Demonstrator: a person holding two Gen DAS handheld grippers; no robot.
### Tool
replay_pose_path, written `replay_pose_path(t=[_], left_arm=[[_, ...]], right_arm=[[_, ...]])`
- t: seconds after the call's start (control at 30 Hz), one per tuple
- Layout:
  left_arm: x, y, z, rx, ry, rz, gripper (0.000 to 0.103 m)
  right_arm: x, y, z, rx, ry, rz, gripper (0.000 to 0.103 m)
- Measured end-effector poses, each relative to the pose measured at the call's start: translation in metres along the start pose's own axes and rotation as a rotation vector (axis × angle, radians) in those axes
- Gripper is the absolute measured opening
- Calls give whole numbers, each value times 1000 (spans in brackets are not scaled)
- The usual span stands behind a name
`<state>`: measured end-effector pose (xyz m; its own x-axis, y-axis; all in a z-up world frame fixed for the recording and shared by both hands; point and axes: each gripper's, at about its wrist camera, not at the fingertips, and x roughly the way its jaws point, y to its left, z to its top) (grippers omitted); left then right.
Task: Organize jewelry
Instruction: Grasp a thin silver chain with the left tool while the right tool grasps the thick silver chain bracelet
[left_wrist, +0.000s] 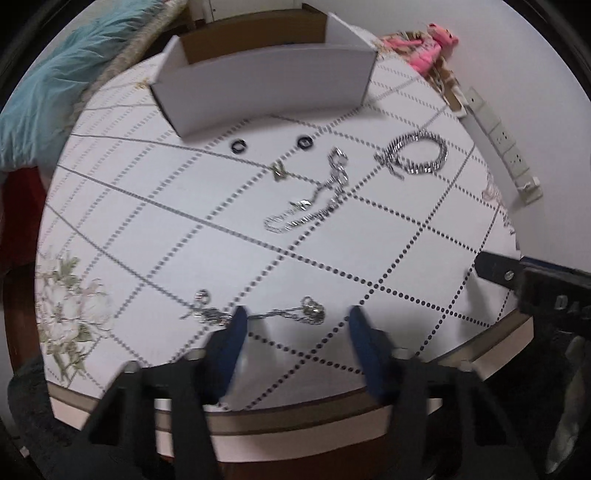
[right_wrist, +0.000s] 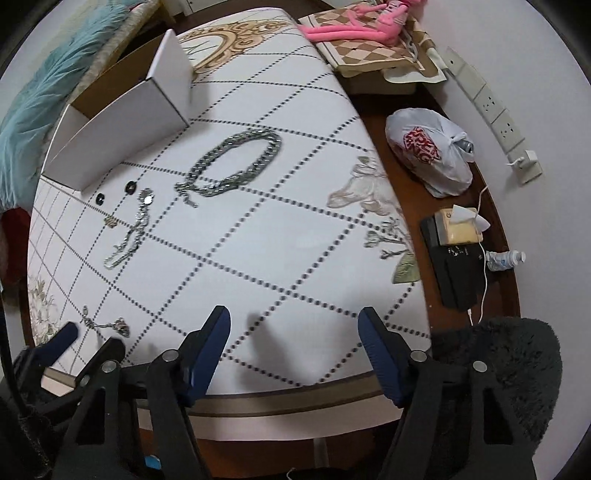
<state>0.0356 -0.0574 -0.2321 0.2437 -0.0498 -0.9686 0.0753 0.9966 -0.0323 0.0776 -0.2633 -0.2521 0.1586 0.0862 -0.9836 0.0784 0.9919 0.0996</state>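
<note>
Left gripper (left_wrist: 295, 314): jaws wide open, empty; thin chain (left_wrist: 280, 314) lies on the table (left_wrist: 369, 240) between and just ahead of them. Right gripper (right_wrist: 293, 317): jaws wide open, empty, bare cloth between. Heavy chain (right_wrist: 236, 162), rings (right_wrist: 129, 188) and box (right_wrist: 122, 125) lie well ahead. Judgement: thin chain is light, limp and slippery; pinch the bunched pendant end. Bag (right_wrist: 428, 151) off to the right has red lettering, not reliably legible.

White wall (right_wrist: 554, 55) with socket strip (right_wrist: 491, 103) — dark wood floor (right_wrist: 495, 236), teal blanket (left_wrist: 55, 85) at left.
</note>
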Motion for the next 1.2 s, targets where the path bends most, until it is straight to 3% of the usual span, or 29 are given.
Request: replay_pose_path(t=[0.07,0.1,0.23,0.43,0.67,0.83,0.9,0.93,1.2], left_arm=[[3,-4,-1,24,-29,14,13],[3,-6,-1,35,-33,12,10],[1,5,2,-2,-33,-16,10],[-26,49,15,-100,-95,-11,9],[-37,86,34,-173,-127,-2,9],[-34,84,48,-167,-125,-24,10],[-33,80,53,-158,-122,-35,9],[-32,78,57,-156,-120,-39,9],[-51,74,59,-152,-130,-111,9]], right_arm=[[0,-3,1,6,-1,3,73],[0,-4,2,12,-1,11,73],[-5,-6,9,34,-9,53,73],[-15,11,26,29,-42,172,73],[5,18,65,113,-96,125,73],[24,30,81,102,-129,14,51],[27,40,80,67,-146,-43,20],[27,40,80,66,-155,-52,10],[6,28,62,85,-165,100,7]])
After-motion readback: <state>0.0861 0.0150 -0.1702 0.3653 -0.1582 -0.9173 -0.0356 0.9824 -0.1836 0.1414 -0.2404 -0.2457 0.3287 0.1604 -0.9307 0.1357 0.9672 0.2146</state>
